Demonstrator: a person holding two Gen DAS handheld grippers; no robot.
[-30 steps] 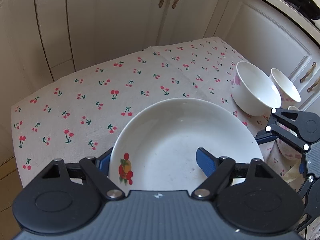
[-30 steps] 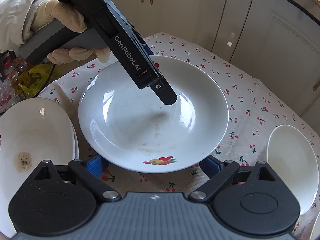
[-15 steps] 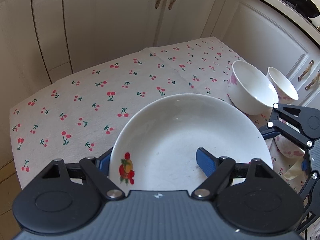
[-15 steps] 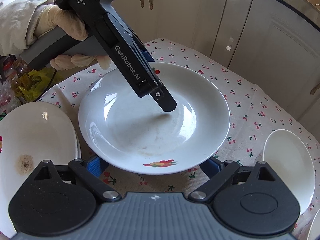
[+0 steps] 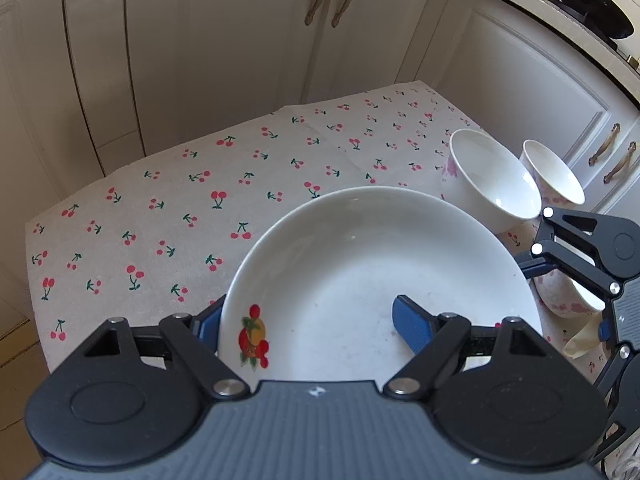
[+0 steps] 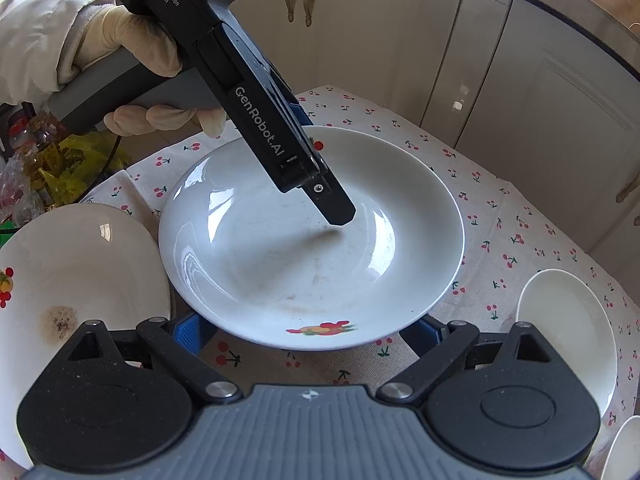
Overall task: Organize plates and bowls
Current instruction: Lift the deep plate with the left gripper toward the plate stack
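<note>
A white deep plate (image 5: 360, 264) with a fruit print hangs a little above the cherry-print tablecloth (image 5: 168, 216). My left gripper (image 5: 310, 324) is shut on its near rim, one blue pad inside the dish and the other outside, under the rim. In the right wrist view the same plate (image 6: 280, 272) fills the middle, with the left gripper's inner finger (image 6: 336, 208) reaching down into it and a gloved hand (image 6: 132, 44) on the handle. My right gripper (image 6: 308, 336) stands open, its blue pads below the plate's near rim on either side, not touching it.
A second white plate (image 6: 80, 264) with a brown stain lies at the left. Two white bowls (image 5: 492, 184) (image 5: 556, 176) stand at the table's right, a third (image 5: 568, 300) behind the right gripper's body (image 5: 592, 252). Cabinet doors (image 5: 248, 40) close in the far side.
Almost nothing: both views have shifted slightly, and the plate stays held in the left gripper at about the same spot. The right gripper's jaws stand as wide as before.
</note>
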